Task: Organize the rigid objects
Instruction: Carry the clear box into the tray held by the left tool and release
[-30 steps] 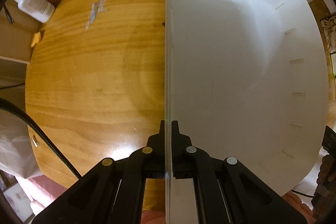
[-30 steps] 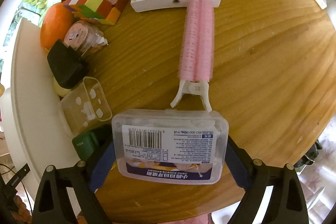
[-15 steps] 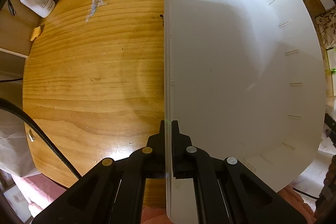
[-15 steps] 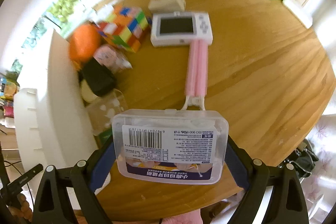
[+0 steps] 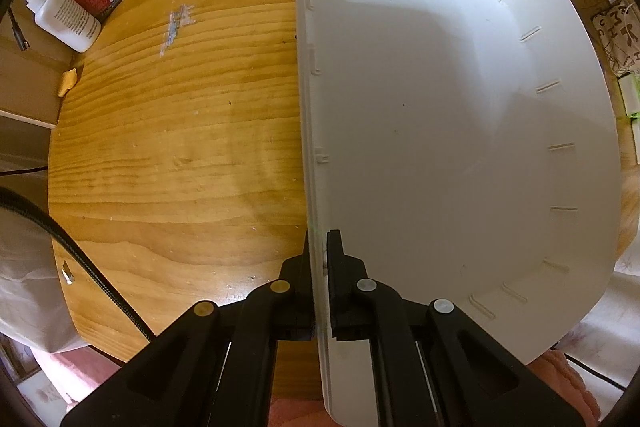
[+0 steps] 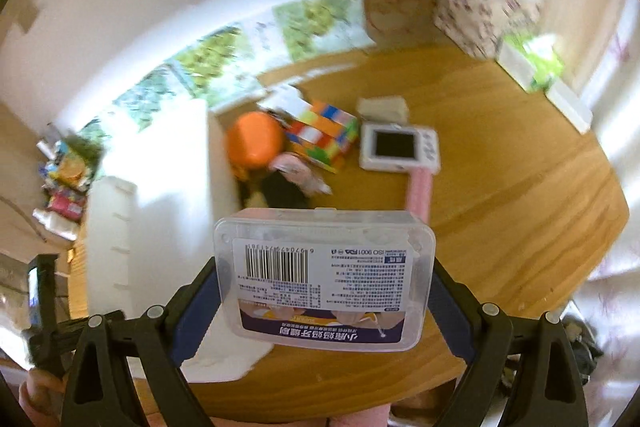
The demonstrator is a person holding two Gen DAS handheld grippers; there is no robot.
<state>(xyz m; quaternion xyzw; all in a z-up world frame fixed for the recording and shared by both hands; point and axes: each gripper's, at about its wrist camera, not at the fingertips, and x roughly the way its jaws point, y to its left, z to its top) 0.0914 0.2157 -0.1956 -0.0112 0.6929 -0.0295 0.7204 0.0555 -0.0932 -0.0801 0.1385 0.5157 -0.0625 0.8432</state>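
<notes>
Clear plastic box point(image 6: 324, 283): gripped across its width by the right hand-held gripper point(image 6: 323, 301), jaws spread wide; carried well above the worktop point(image 6: 500, 187), where 1 second ago it was low over it.
White bin point(image 5: 440, 131): near the worktop's left edge; rim clamped by the shut left hand-held gripper point(image 5: 319, 291), position unchanged.
Change: box raised, view tilted upward.
Meaning: transfer toward the bin judged under way; cube point(image 6: 320, 133), orange ball point(image 6: 254, 141) and white device point(image 6: 398, 147) not yet sorted.
</notes>
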